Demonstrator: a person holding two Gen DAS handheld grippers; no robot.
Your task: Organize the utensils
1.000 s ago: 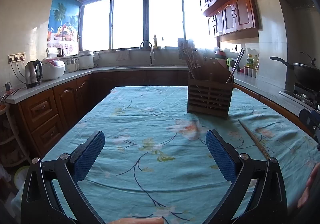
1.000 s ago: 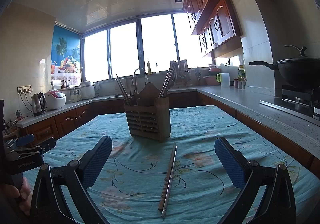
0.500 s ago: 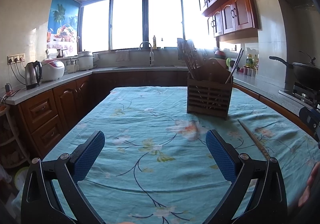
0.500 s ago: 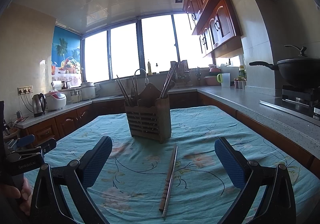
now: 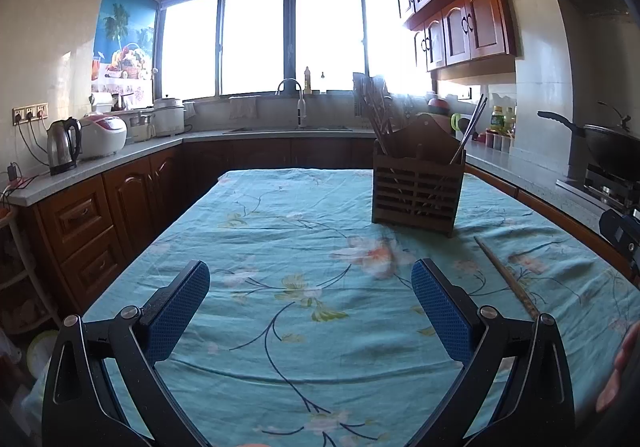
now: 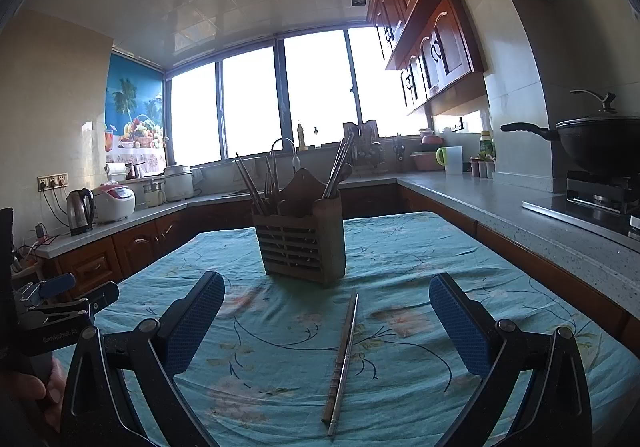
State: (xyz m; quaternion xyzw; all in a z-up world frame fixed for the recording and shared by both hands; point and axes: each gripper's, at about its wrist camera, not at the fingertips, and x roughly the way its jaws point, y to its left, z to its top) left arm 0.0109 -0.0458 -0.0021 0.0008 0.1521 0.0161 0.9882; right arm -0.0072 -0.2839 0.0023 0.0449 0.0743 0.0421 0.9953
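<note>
Chopsticks (image 6: 343, 357), a pair lying side by side, rest flat on the teal floral cloth covering the desk (image 6: 400, 247), pointing toward the wooden utensil holder (image 6: 302, 237) that stands upright just beyond their far tips. Through my right wrist camera they lie between the two blue-padded fingers (image 6: 196, 321) of the right gripper (image 6: 326, 321), a little right of centre and touching neither; those fingers are spread wide with nothing between the pads. From my left wrist camera the same chopsticks (image 5: 505, 275) sit outside the left gripper (image 5: 310, 311), off to the right of its right finger, while the holder (image 5: 416, 187) stands ahead and to the right. The left fingers (image 5: 178, 309) are likewise wide apart over bare cloth. More chopsticks and utensils stand in the holder's compartments.
</note>
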